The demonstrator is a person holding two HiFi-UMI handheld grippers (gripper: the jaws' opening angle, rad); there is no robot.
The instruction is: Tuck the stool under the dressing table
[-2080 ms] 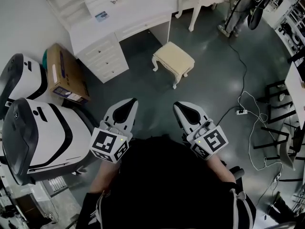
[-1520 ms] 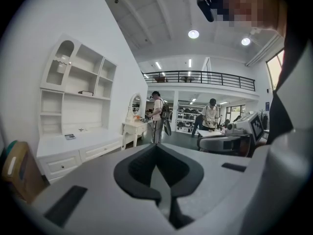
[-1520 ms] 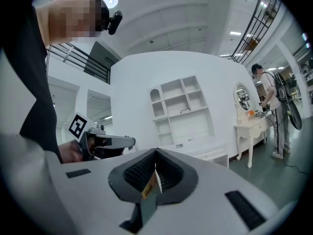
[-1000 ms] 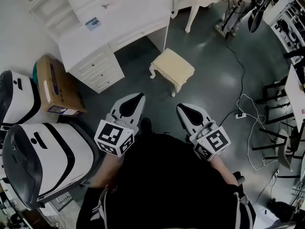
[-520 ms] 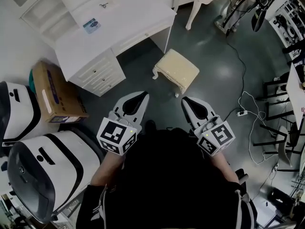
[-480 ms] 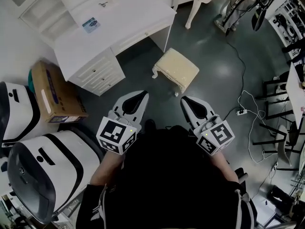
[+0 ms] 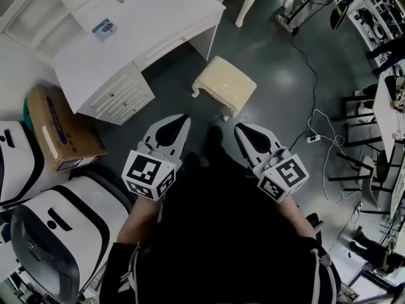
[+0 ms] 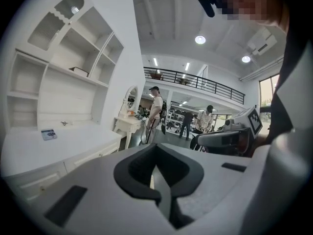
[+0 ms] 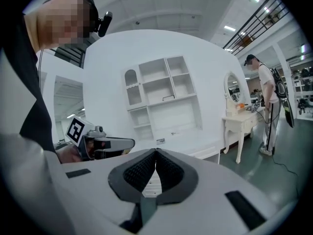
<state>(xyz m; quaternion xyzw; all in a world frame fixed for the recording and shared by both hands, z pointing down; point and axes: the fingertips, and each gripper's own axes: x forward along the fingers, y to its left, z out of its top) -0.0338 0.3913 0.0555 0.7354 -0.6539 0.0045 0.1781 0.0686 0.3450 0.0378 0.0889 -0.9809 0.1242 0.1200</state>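
Here, nearest the camera, the left gripper (image 7: 182, 120) and the right gripper (image 7: 240, 129) are held side by side above the dark floor (image 7: 278, 81), both pointed toward 12 o'clock. The jaws of each are pressed together, with nothing caught between them, as is shown in each gripper view. Just beyond the tips, at 12 o'clock, the cream-topped stool (image 7: 224, 85) stands on its legs, apart from both grippers. It is not tucked in: it is placed out on the floor at about 4 o'clock of the white dressing table (image 7: 126, 37), near the table's side panel and beside the open knee space. A cardboard box (image 7: 57, 128) is set at 9 o'clock of the left gripper, against the drawers (image 7: 117, 97). A power strip (image 7: 310, 139) lies at 3 o'clock.
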